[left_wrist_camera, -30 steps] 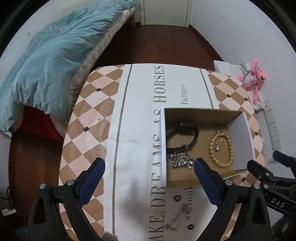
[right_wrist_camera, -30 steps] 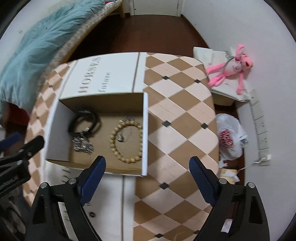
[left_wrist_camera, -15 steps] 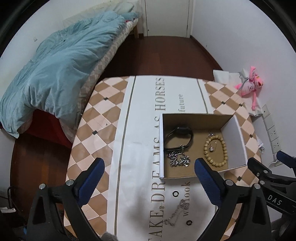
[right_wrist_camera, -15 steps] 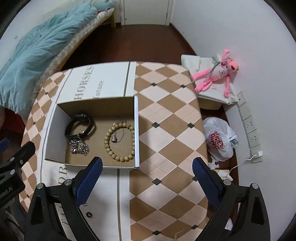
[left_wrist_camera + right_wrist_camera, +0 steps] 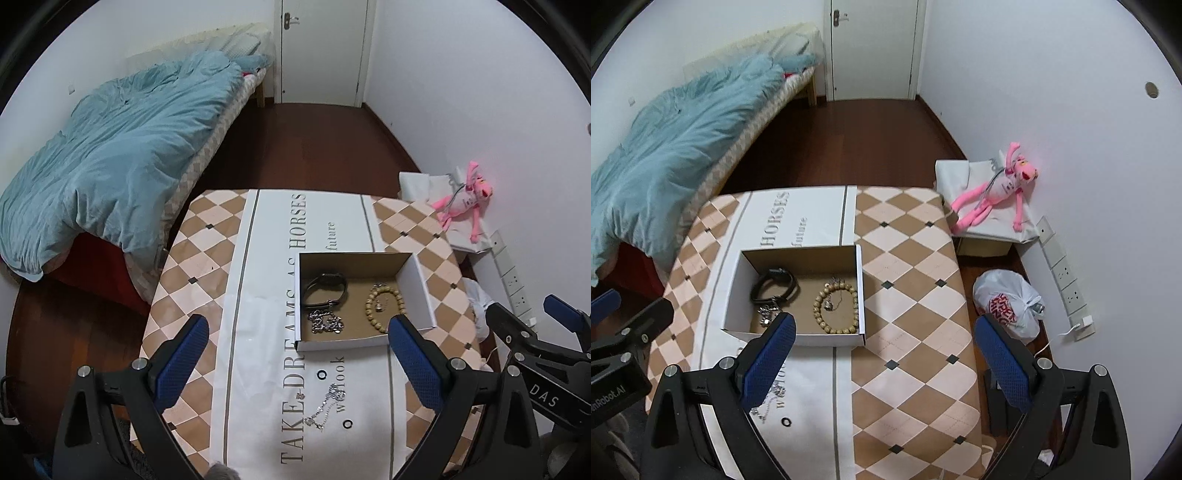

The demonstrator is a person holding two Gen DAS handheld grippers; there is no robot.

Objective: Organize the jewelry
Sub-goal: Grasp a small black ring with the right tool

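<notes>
blue-padded left gripper (image 5: pixel 297 352) is wide apart above the table (image 5: pixel 192 258). the cardboard box (image 5: pixel 421 291) holds a black band (image 5: pixel 325 290), silver chain (image 5: pixel 325 322) and bead bracelet (image 5: pixel 384 308). right gripper (image 5: pixel 884 356) is apart too.

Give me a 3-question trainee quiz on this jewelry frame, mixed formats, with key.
1. True or false: the bead bracelet lies inside the box.
2. Which item is still on the table, outside the box? A. watch B. silver chain C. bead bracelet
3. Fill in: both the left gripper and the right gripper are ____ and hold nothing.

Key: 1 true; 2 B; 3 open
</notes>
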